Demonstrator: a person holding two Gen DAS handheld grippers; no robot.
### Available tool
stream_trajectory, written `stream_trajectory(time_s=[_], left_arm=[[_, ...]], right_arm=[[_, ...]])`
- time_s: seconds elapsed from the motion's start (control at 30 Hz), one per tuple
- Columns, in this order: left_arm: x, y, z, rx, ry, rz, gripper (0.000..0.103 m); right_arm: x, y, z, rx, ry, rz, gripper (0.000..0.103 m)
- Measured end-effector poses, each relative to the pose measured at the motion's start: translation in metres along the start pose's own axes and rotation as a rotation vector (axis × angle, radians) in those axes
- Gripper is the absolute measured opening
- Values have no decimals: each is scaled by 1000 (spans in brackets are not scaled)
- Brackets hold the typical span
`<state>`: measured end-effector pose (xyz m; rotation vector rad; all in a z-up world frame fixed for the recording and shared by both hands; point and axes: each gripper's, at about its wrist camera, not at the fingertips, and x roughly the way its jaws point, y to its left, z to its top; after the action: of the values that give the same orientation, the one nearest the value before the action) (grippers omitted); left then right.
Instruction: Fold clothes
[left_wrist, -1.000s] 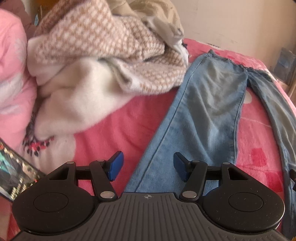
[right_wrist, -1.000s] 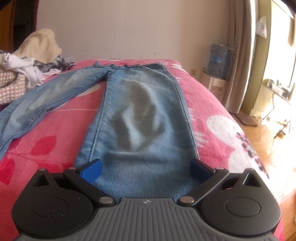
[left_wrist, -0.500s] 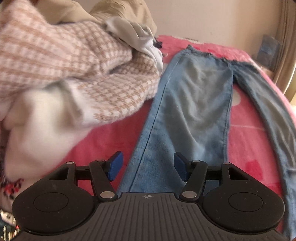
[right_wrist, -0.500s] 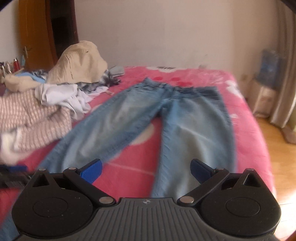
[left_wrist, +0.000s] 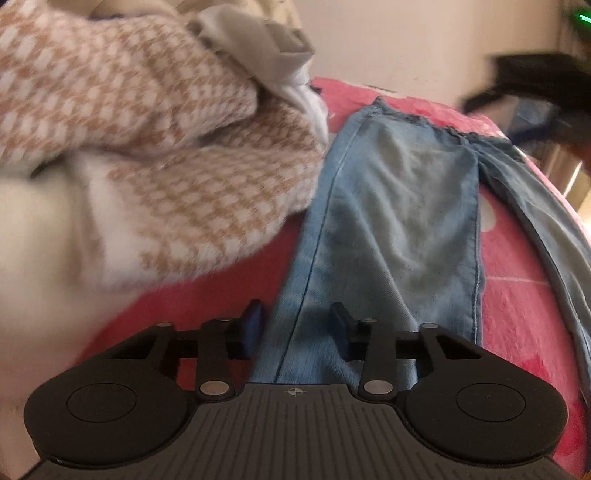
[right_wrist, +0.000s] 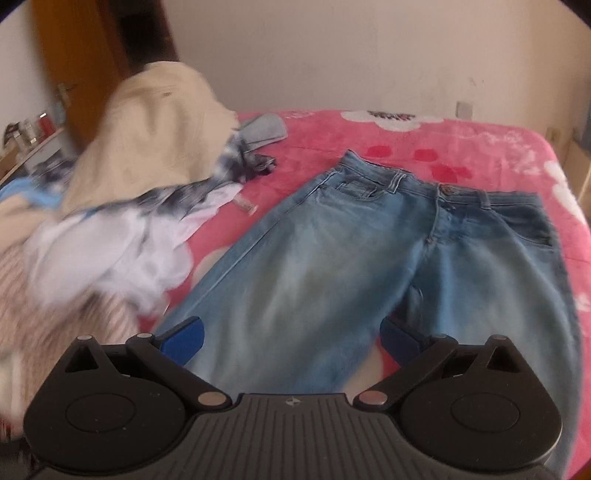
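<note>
The faded light-blue denim jeans (right_wrist: 369, 266) lie flat and unfolded, legs apart, on the pink floral bedspread (right_wrist: 461, 147), both the left gripper (left_wrist: 295, 328) and right gripper (right_wrist: 291, 338) gaping empty, beside a heap of loose clothes (right_wrist: 122, 206), also unfolded.

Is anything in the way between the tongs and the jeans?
No. The jeans lie flat on the pink bed, and both open tongs, left and right, look straight onto bare denim. The pile of clothes sits off to the left side, beside the jeans.
</note>
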<state>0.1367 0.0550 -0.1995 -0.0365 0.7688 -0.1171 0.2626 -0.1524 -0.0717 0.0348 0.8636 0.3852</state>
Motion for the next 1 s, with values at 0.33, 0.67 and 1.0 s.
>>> stream_trajectory(time_s=[0.33,0.67,1.0], left_arm=[[13,1,8,-9,13,-54,43],[-12,-13,8,-15,-110,-170,0],[-28,-53,12,34,-188,-389,0]], right_arm=[[102,6,62,127,94,29,99],[161,38,104,-10,127,-25,83],[201,38,115,-162,221,-200,49]])
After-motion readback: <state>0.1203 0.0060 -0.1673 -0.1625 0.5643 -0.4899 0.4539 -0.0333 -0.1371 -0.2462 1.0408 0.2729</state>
